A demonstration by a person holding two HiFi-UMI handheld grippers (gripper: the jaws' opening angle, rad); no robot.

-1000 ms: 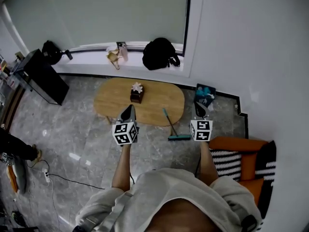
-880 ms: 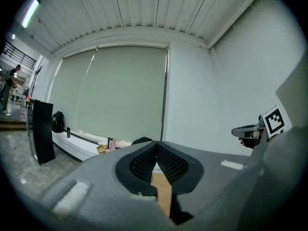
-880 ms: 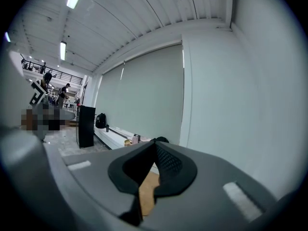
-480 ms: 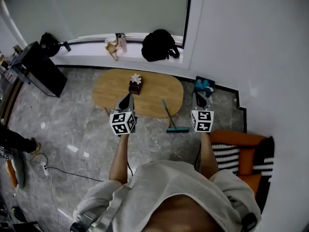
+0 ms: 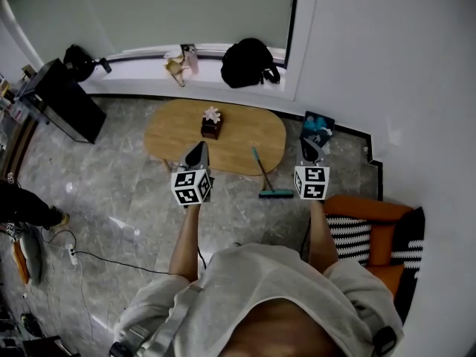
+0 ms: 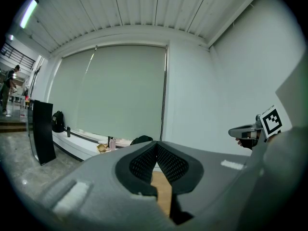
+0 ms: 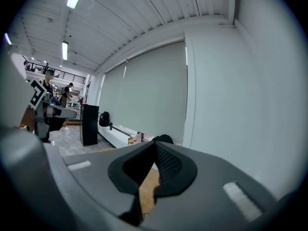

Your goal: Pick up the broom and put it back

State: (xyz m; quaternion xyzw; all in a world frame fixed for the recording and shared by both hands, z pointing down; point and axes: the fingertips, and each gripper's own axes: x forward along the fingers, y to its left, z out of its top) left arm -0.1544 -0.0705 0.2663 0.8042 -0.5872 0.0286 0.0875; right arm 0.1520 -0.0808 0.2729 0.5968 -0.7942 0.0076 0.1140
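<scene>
The green long-handled broom (image 5: 262,177) still leans, I think, on the oval wooden desk (image 5: 178,136) at twelve o'clock. Left gripper (image 5: 198,150) and right gripper (image 5: 310,150) stay clenched, empty: no pickup yet.

A wooden table (image 5: 245,141) (small dark box (image 5: 211,129) on top) and a broom (image 5: 265,183) rest on marble floor (image 5: 111,192).

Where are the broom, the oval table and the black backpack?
broom (image 5: 276,194), head view, on its teal head
oval table (image 5: 242,136), head view, bare part of its top
black backpack (image 5: 249,62), head view, middle of its body
</scene>
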